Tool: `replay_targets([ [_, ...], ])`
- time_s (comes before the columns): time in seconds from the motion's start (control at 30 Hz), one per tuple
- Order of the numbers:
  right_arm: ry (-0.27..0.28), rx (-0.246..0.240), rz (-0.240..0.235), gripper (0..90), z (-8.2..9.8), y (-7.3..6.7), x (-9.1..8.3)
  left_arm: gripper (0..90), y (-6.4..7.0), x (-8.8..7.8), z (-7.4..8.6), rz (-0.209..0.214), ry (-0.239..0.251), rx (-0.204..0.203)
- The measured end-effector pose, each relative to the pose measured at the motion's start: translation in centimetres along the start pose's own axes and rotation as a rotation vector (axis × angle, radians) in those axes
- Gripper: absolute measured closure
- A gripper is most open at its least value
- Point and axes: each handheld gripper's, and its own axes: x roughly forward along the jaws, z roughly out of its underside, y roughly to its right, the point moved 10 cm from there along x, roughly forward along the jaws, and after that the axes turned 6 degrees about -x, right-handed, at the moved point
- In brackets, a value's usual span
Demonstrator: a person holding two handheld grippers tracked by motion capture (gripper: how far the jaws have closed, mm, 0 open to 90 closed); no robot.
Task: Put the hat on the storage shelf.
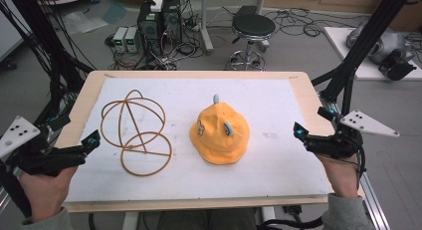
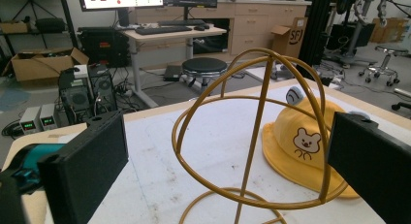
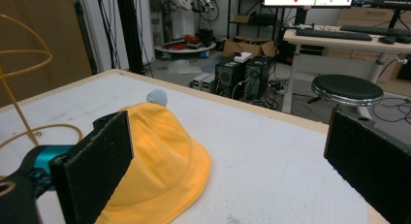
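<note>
Hat: a yellow bucket hat (image 1: 220,134) is found crown up, right of centre on the worktop (image 1: 278,90), nearer the front edge than the back.
Stand: a wire hat stand (image 1: 135,130) is set left of centre, near the hat but apart from it.
Key relation: the hat lies inward and leftward of the right tool (image 1: 298,131), the stand inward and rightward of the left tool (image 1: 92,139); the right tool is judged the nearer to the hat.
Right tool: held over the right edge, jaws spread wide, nothing between them.
Left tool: held at the front left corner, jaws open and empty, pointed at the stand.
Contact: none is observed.
</note>
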Motion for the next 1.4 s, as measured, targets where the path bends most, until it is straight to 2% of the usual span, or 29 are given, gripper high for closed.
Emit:
replay_targets([
  [0.67, -0.004, -0.002, -0.006, 3.1, 0.1, -0.1, 0.3, 1.8, 0.0, 0.0, 0.0, 0.002, 0.000, -0.003],
  [1.0, 0.001, -0.013, 0.006, 3.0, -0.3, -0.2, 0.2, 1.8, 0.2, 0.0, 0.0, 0.005, 0.001, -0.001],
  [1.4, -0.021, -0.045, -0.030, 3.0, -0.7, -0.5, 0.9, 1.8, 0.6, 0.0, 0.2, 0.012, -0.006, 0.006],
])
